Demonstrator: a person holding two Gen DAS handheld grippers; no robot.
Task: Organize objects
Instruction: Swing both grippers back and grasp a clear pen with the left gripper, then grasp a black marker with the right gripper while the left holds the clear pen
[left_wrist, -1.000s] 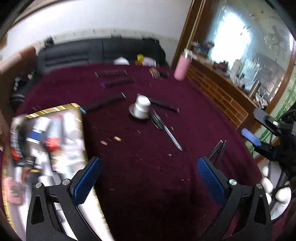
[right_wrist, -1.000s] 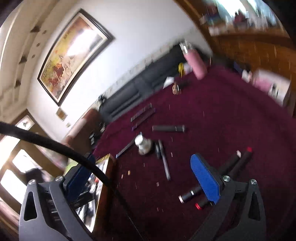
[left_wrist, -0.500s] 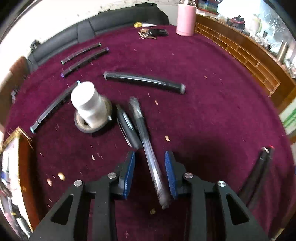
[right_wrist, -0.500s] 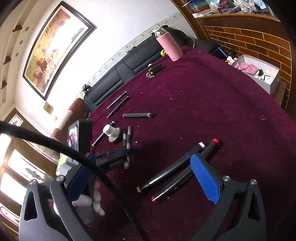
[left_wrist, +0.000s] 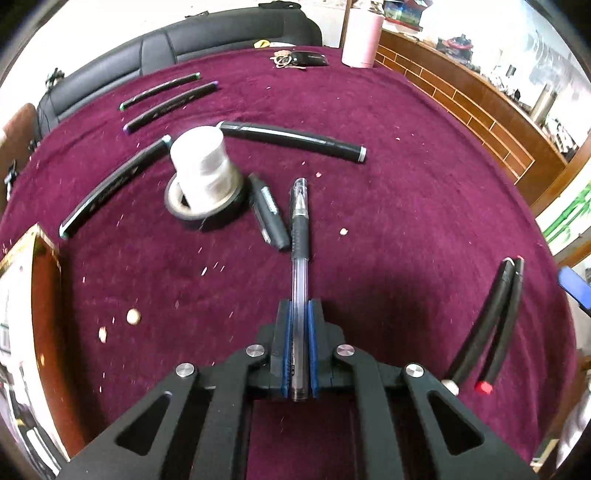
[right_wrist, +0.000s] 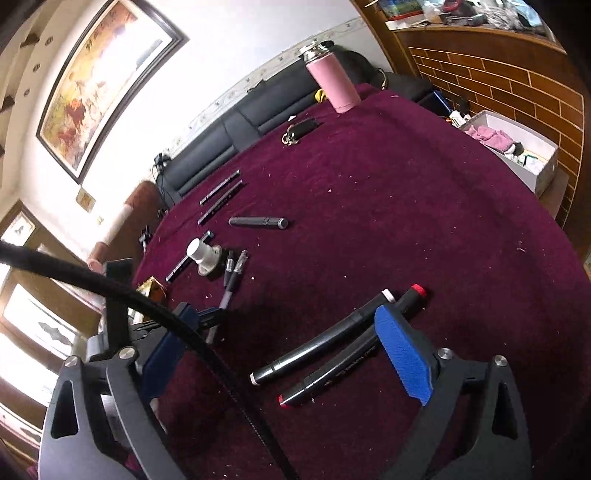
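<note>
My left gripper (left_wrist: 299, 308) is shut on a clear gel pen (left_wrist: 299, 236) with a black grip, which lies pointing away on the maroon cloth. A short dark pen (left_wrist: 267, 212) lies just left of it, beside a white cylinder (left_wrist: 201, 162) standing in a tape roll (left_wrist: 221, 210). Several black markers (left_wrist: 291, 140) lie farther back. My right gripper (right_wrist: 280, 354) is open and empty, above two black markers (right_wrist: 332, 336) with white and red caps. The left gripper (right_wrist: 210, 317) and the pen also show in the right wrist view.
A pink bottle (right_wrist: 334, 83) and keys (right_wrist: 299, 129) stand at the far side. A gold-edged box (left_wrist: 22, 295) sits at the left edge. A black sofa (left_wrist: 184, 37) lies behind the table. A white box (right_wrist: 517, 147) stands off the right side. Crumbs dot the cloth.
My left gripper moved in from above the box to the gel pen and closed on its rear end. My right gripper stayed open and dropped closer over the two markers.
</note>
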